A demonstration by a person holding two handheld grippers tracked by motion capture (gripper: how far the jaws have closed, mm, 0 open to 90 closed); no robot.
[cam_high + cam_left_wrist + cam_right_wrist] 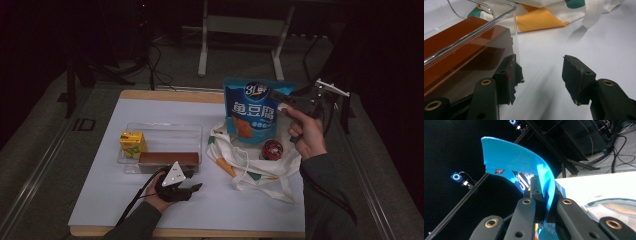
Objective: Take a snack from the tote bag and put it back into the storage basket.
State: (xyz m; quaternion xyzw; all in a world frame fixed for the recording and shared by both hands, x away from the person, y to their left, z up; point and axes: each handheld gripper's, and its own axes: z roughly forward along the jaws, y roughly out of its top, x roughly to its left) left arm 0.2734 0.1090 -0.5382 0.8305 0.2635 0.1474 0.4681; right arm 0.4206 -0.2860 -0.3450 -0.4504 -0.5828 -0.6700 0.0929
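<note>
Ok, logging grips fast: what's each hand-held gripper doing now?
Left hand-held gripper: open, holding nothing.
Right hand-held gripper: shut on the blue snack bag.

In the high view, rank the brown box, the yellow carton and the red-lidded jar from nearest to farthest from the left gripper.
From the left gripper:
1. Brown box, just above it, along the clear tray's near wall.
2. Yellow carton, up and to the left, at the tray's left end.
3. Red-lidded jar, far right, on the tote bag.

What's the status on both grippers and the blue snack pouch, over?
Right gripper shut on blue snack pouch, held upright above the tote bag. Left gripper open, empty, beside the clear tray. Red-lidded tin lies on the bag below.
</note>
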